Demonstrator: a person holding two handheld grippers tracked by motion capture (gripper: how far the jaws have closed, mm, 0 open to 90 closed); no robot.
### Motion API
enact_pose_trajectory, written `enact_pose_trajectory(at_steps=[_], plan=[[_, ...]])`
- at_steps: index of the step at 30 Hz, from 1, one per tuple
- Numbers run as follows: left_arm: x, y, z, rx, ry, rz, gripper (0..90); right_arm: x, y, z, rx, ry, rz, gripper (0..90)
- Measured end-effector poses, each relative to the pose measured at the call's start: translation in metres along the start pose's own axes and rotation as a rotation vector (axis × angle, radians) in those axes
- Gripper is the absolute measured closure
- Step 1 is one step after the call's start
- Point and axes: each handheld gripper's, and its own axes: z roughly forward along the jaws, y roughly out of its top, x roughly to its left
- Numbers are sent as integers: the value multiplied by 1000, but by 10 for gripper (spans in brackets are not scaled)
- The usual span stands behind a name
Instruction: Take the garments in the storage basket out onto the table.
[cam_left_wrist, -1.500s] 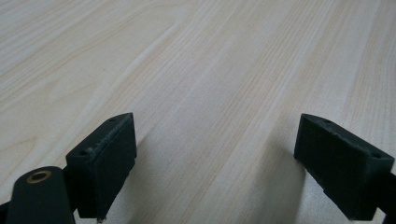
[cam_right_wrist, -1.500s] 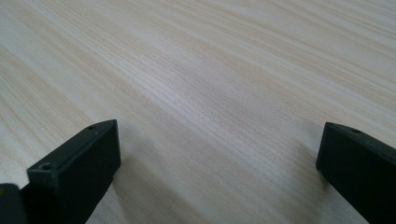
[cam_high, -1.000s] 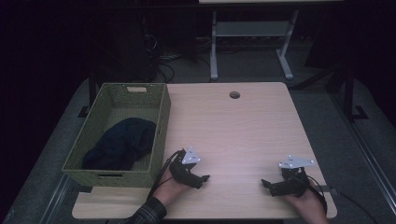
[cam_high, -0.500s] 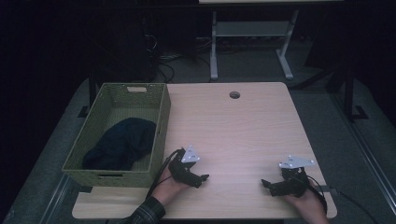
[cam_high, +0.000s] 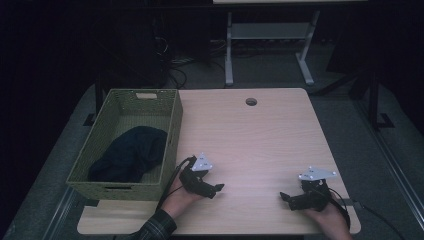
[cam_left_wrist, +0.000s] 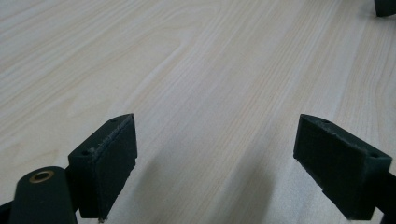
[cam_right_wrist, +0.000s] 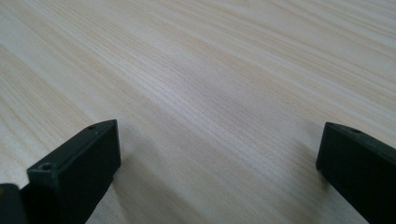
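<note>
Resting low over the pale wood-grain tabletop (cam_high: 260, 145), your two hand-held black two-jaw grippers sit near the table's front edge, well apart from each other. Your left gripper (cam_high: 216, 189) lies just beside the front right corner of the green woven rectangular basket (cam_high: 172, 145), pointing toward the table's middle; in its own view (cam_left_wrist: 215, 158) the jaws stand wide apart with bare wood between them and nothing held. Your right gripper (cam_high: 286, 197) sits toward the front right of the table, pointing back at the left one; its own view (cam_right_wrist: 217, 158) shows the jaws spread wide as well, gripping nothing, with bare wood grain between them. Each gripper carries a grey three-cornered plate on top, and a cable trails from each toward you.

Inside the basket, which stands along the table's left edge, a dark navy crumpled cloth (cam_high: 131, 152) lies on the bottom, bunched toward the near half. Farther out, a small round cable hole (cam_high: 251, 102) sits near the table's far edge. Beyond the table a white metal desk frame (cam_high: 270, 45) stands on the dark floor.
</note>
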Motion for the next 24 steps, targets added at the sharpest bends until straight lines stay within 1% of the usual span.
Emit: enact_pose_trajectory(at_steps=[2,5,15,18,21,22,24], plan=[[1,2,-1,-3,4,4,132,0,0,0,0,0,0,0],[2,4,-2,-16,-5,-4,132,0,0,0,0,0,-1,0],[2,8,-6,-19,-10,3,133,0,0,0,2,0,5,0],[2,11,-7,-26,-10,-4,133,0,0,0,2,0,5,0],[3,13,-9,-25,-7,-2,133,0,0,0,2,0,5,0],[3,13,-9,-28,-7,-11,133,0,0,0,2,0,4,0],[4,14,-10,-26,-12,-11,133,0,0,0,2,0,5,0]])
